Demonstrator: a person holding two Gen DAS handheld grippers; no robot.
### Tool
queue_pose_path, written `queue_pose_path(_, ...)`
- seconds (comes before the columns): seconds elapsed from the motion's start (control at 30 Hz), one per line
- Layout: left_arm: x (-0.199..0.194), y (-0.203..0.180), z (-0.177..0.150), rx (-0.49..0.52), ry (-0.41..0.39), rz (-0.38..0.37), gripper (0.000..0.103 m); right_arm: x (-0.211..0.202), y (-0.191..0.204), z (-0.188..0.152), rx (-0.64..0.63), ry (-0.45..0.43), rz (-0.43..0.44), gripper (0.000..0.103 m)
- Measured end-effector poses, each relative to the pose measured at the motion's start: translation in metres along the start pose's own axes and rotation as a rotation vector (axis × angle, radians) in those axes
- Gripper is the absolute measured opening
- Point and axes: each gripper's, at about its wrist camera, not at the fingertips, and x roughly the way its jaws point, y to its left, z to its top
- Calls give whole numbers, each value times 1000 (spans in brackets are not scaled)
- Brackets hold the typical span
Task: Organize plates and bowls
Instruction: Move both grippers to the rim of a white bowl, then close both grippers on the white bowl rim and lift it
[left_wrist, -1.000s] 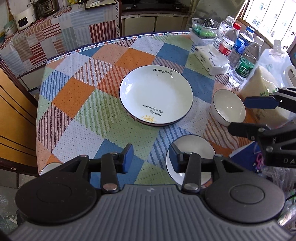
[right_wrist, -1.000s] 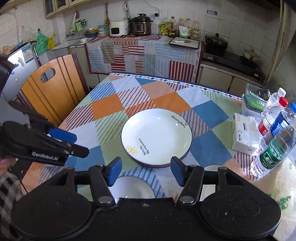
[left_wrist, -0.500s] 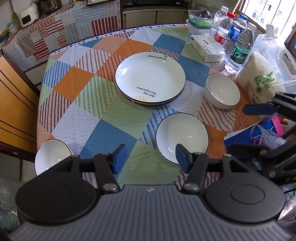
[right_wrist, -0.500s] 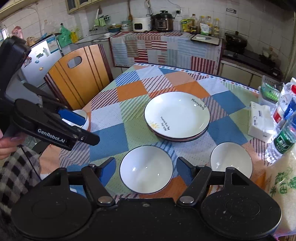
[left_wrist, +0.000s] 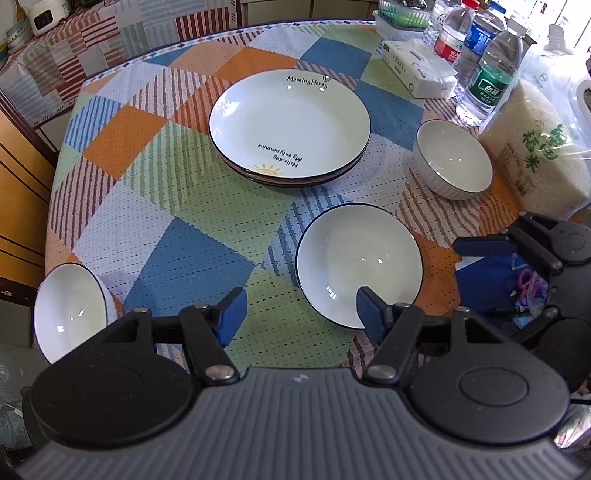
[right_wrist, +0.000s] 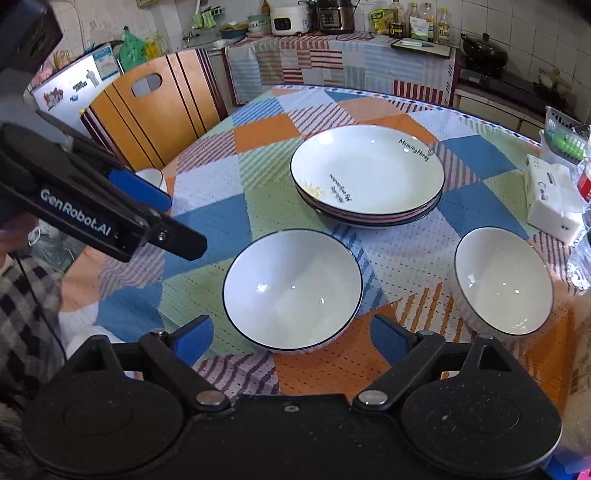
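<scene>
- The tabletop (right_wrist: 207, 229), under a patchwork cloth, carries all the crockery; the stack of plates (right_wrist: 367, 173) near its middle serves as the landmark here.
- The stack of plates looks like a few deep plates nested together, the top one empty apart from printed words and a small sun.
- Just nearer the camera than the stack sits the wide bowl (right_wrist: 291, 288), empty and upright, apart from the stack.
- To the right of the stack, beside a bag of rice (left_wrist: 539, 147), stands the right small bowl (right_wrist: 504, 280), also empty.
- Well to the left of the stack, at the tabletop's near-left edge, the left small bowl (left_wrist: 68, 310) is empty too.
- The right tongs (right_wrist: 291, 339) are spreading wide, with nothing between their tips; they hang just short of the wide bowl's near rim.
- The left tongs (left_wrist: 299, 314) are also spreading, empty, over bare cloth between the left small bowl and the wide bowl.
- The step in hand appears to be the approach for a first pick-up, most likely the wide bowl.
- The next move would call for one tip going inside the rim and one outside, then a firm pinch; glazed china may slip.
- The two small bowls look alike and could nest in each other.
</scene>
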Motion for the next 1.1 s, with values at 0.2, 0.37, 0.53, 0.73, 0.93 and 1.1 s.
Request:
queue_pose_path(0.2, 30, 5, 0, -32, 43, -8, 66, 30, 0, -5, -27, 60, -22, 95)
queue_pose_path(0.37, 49, 8, -2, -48, 64, -21, 66, 47, 0, -8, -39, 72, -21, 95)
queue_pose_path(0.53, 66, 9, -3, -62, 72, -29, 66, 62, 1, -8, -71, 74, -32, 95)
queue_pose_path(0.73, 76, 6, -5, -52, 59, -25, 41, 71, 3, -7, -85, 57, -24, 95)
queue_pose_path(0.93, 83, 7, -7, -82, 57, -60, 11, 76, 1, -11, -78, 27, -11, 96)
queue_pose_path(1.1, 80, 2, -11, -44, 54, -25, 11, 77, 3, -13, -98, 9, -9, 95)
